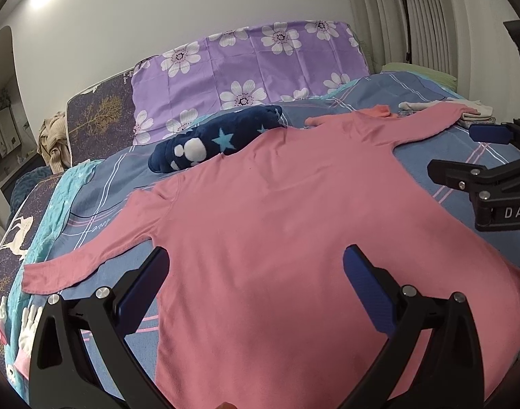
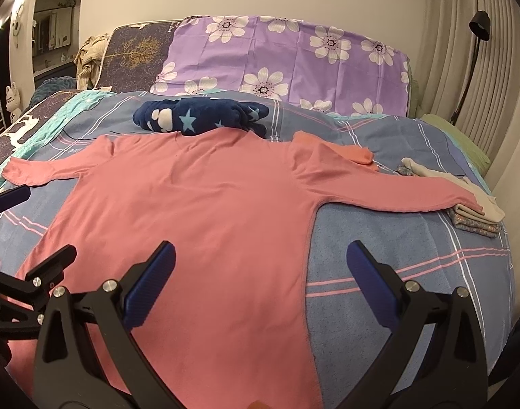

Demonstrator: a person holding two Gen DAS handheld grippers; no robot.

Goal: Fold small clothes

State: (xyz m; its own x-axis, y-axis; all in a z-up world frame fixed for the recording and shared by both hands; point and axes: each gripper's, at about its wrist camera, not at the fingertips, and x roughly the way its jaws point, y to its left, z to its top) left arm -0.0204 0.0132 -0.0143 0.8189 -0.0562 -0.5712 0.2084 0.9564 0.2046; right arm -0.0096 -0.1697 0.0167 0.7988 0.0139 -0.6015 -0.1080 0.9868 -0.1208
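pink long-sleeved top (image 2: 198, 211) flat on bed, neck away, sleeves sideways; left tool (image 1: 256, 283) and right tool (image 2: 260, 272) both agape

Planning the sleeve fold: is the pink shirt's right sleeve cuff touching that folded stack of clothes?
Touching. In the right wrist view the pink shirt has its sleeve cuff lying on top of the folded stack, overlapping its near edge.

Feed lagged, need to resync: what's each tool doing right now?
Left tool: open, holding nothing, poised over the pink shirt.
Right tool: open, holding nothing, over the shirt's right edge.
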